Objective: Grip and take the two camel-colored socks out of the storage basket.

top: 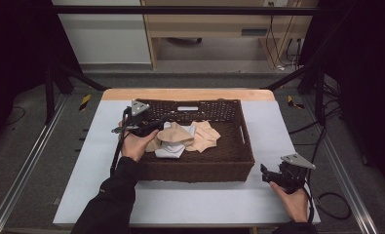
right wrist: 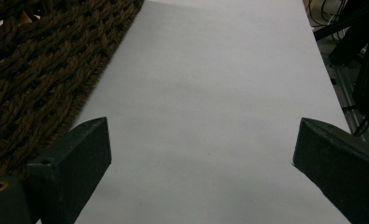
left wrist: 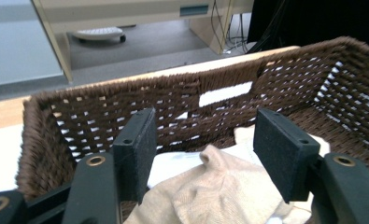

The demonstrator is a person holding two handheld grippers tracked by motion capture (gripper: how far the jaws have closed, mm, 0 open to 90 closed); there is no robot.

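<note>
Jaws of the left gripper (left wrist: 203, 154) stand wide, straddling a beige cloth (left wrist: 219, 191) that lies on white fabric (top: 170, 150) inside the brown wicker basket (left wrist: 102, 100), pads not pressing it. Beside the basket, the right gripper (right wrist: 201, 158) gapes wide over the white tabletop (right wrist: 210, 93), holding nothing.

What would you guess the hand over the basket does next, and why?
Probably it dips the left gripper a little lower and closes on the beige cloth. Its jaws stand apart with a raised fold of that cloth between them, not yet pressed. The cloth lies inside the brown wicker basket beside a white cloth. The right gripper rests open on the table, outside the basket.
</note>
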